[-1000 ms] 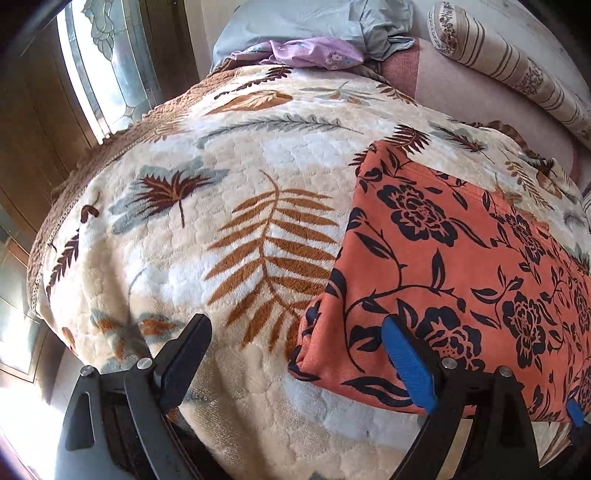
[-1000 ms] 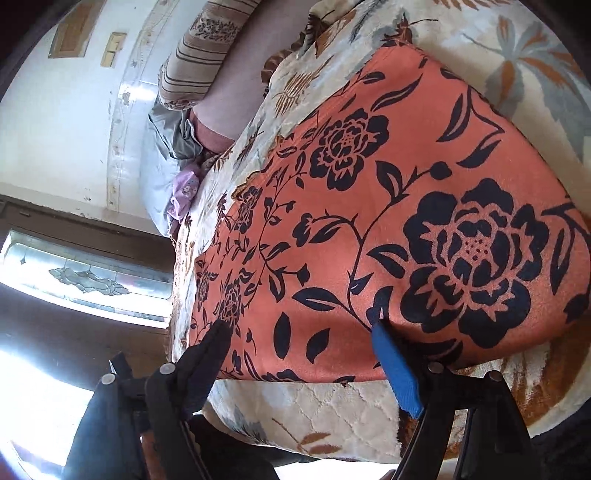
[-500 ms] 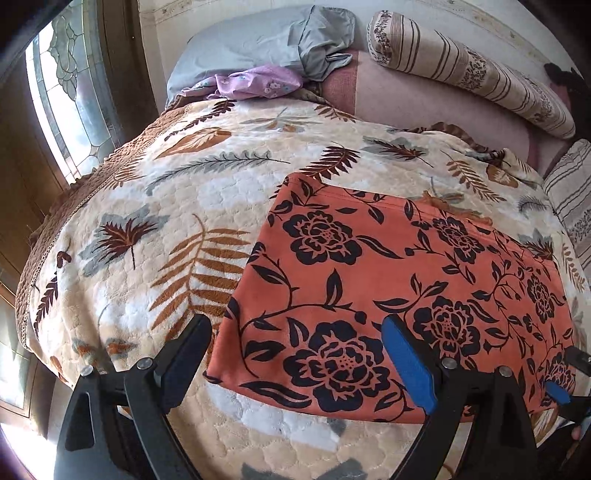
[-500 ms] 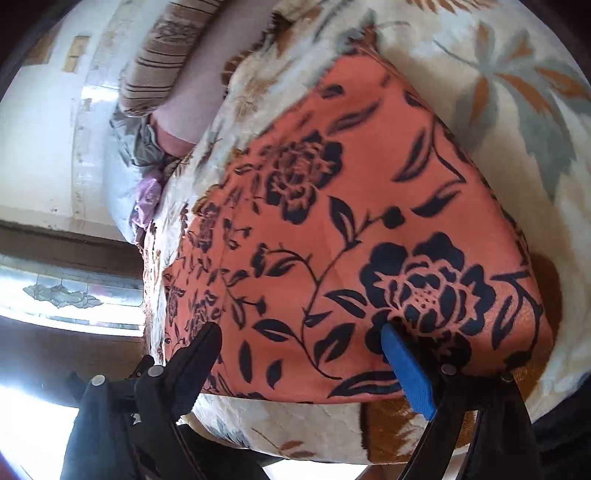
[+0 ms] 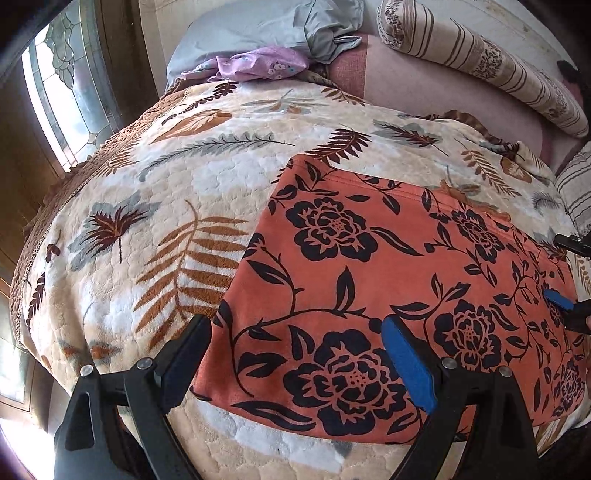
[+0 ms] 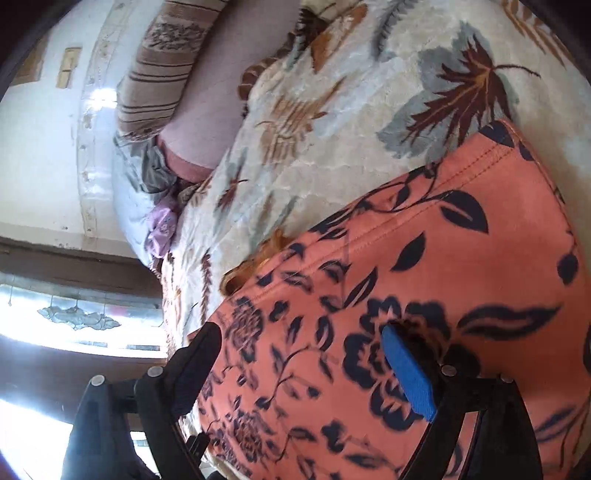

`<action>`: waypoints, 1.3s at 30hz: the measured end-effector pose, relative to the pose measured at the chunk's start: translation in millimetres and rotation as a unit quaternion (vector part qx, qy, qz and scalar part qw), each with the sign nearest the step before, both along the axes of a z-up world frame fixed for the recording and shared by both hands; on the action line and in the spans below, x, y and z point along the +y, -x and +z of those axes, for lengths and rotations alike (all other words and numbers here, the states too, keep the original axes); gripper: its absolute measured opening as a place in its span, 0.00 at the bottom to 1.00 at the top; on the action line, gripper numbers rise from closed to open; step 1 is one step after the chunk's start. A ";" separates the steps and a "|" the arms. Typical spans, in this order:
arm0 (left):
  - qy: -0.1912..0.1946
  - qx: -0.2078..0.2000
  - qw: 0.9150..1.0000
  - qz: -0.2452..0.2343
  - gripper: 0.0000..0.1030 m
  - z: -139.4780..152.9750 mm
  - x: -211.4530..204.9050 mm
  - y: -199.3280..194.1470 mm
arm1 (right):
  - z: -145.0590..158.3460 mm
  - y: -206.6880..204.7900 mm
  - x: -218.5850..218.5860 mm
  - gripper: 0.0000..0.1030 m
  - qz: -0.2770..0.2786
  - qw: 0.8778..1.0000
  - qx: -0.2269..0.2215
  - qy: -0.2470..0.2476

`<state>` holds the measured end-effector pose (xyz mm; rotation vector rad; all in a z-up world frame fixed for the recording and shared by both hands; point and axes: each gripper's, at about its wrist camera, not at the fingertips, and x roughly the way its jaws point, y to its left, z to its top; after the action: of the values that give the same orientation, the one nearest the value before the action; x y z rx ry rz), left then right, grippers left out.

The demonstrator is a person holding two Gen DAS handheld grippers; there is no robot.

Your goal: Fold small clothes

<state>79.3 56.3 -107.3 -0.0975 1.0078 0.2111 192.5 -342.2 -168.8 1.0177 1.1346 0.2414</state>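
An orange cloth with black flowers (image 5: 388, 280) lies flat on the leaf-patterned blanket (image 5: 177, 206). My left gripper (image 5: 295, 354) is open, its jaws wide apart over the cloth's near left corner. The right gripper (image 5: 565, 273) shows at the far right edge of the left wrist view, over the cloth's right side. In the right wrist view the cloth (image 6: 424, 295) fills the lower right, and my right gripper (image 6: 299, 362) is open above it. Neither gripper holds anything.
Striped bolster pillows (image 5: 480, 59) and a pink cushion (image 5: 424, 96) lie at the head of the bed. A grey pillow (image 5: 258, 29) and a purple garment (image 5: 262, 66) lie at the back left. A window (image 5: 62, 92) is at the left.
My left gripper has shifted slightly left toward the cloth's near left corner. My right gripper has moved forward over the cloth, toward its far hem. Both stay open.
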 end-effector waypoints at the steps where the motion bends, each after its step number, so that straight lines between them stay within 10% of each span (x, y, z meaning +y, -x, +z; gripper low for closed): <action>1: -0.001 0.001 1.000 -0.001 0.91 0.0 0.0 -0.4 | 4.2 2.9 -2.0 0.88 -0.008 1.000 -0.007 -0.005; 7: -0.002 -0.002 1.000 -0.005 0.91 3.7 -3.8 0.5 | 48.4 73.5 5.6 0.88 0.033 0.997 -0.062 0.024; 15: -0.002 -0.011 0.999 -0.036 0.91 20.1 -28.0 20.0 | 5.0 164.7 -13.6 0.87 -0.006 0.999 -0.042 -0.022; 29: -0.006 0.011 0.997 -0.077 0.91 10.3 -65.9 39.1 | 37.8 209.8 -35.3 0.89 -0.055 0.996 -0.067 -0.002; 39: 0.000 0.016 0.995 -0.099 0.91 -7.2 -93.8 26.0 | -9.9 211.3 -46.5 0.90 -0.126 0.991 -0.011 -0.046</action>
<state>53.3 -37.4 -114.5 0.0069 1.0423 0.0314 -18.8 -388.7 -178.7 1.2261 0.9716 0.1037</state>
